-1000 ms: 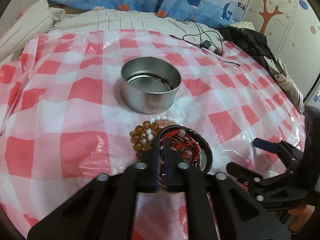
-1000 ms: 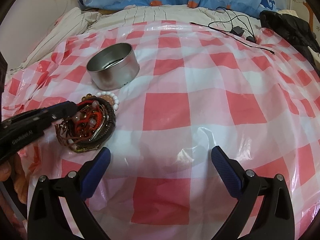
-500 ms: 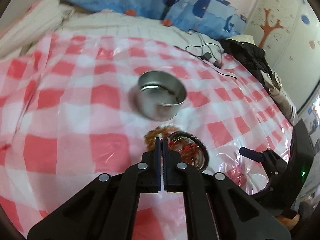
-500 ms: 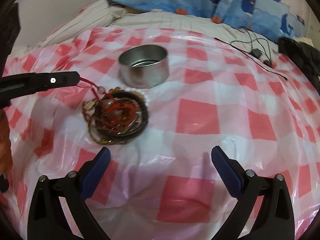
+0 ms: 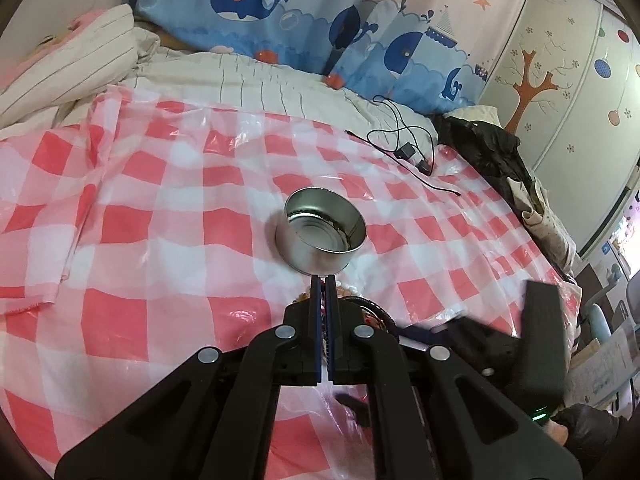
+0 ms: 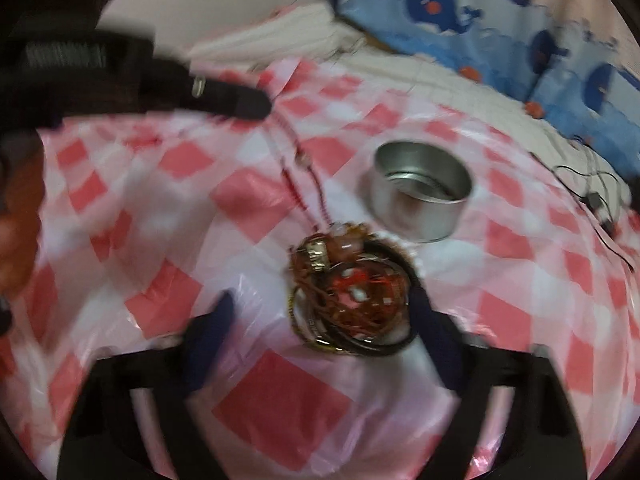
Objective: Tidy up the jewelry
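Observation:
A round silver tin (image 5: 325,231) stands open on the red-and-white checked plastic sheet (image 5: 160,208); it also shows in the right wrist view (image 6: 420,190). A tangled pile of bracelets (image 6: 352,292) lies just in front of the tin, mostly hidden behind my left gripper in the left wrist view. My left gripper (image 5: 324,284) is shut on a red beaded string bracelet (image 6: 300,176), which stretches taut from its tip (image 6: 256,106) down to the pile. My right gripper (image 6: 320,320) is open, its blue fingertips (image 6: 218,316) at either side of the pile.
A black cable with a charger (image 5: 408,152) lies at the far right of the sheet. Dark clothing (image 5: 488,148) is heaped at the right edge. Striped bedding (image 5: 80,64) and a whale-print curtain (image 5: 300,12) lie beyond the sheet.
My left gripper has lifted up and away with the red string bracelet, pulling it taut out of the pile. My right gripper has moved in until its fingers flank the pile.

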The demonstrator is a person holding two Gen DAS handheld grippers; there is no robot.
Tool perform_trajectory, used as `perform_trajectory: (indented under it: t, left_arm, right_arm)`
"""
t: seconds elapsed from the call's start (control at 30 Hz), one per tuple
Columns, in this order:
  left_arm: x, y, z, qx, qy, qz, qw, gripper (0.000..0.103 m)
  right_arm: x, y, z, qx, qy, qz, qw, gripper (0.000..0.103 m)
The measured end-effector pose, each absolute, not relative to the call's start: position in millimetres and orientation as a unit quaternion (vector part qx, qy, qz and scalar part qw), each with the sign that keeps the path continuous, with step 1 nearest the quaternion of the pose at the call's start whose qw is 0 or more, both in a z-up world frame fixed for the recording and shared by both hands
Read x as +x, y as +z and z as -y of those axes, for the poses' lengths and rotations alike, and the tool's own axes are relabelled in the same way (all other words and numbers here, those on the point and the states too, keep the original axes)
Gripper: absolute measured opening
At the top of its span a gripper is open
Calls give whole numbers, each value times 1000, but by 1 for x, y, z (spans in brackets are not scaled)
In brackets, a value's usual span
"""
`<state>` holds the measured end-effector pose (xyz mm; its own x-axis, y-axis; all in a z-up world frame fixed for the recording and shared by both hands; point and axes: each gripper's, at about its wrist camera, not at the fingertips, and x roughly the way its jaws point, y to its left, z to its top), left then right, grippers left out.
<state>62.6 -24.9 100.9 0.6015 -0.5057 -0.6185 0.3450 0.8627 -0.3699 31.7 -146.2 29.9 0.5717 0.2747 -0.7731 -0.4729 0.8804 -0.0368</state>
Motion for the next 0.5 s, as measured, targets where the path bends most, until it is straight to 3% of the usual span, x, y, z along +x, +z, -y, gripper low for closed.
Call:
perform_trajectory:
  t: [0.03,0.13,0.5]
  left_arm:
    - [63,100,25,-107,-239,-378,888,1]
    - [64,98,23,-108,-237,-379,888,1]
    - [66,95,17,-110,-224,-379,891,1]
  right_arm:
    - [34,27,147,-117,214,-418,875,35]
    - [37,26,161,-78,222,-421,876,12]
    - [45,45,225,183,316,-394,844,10]
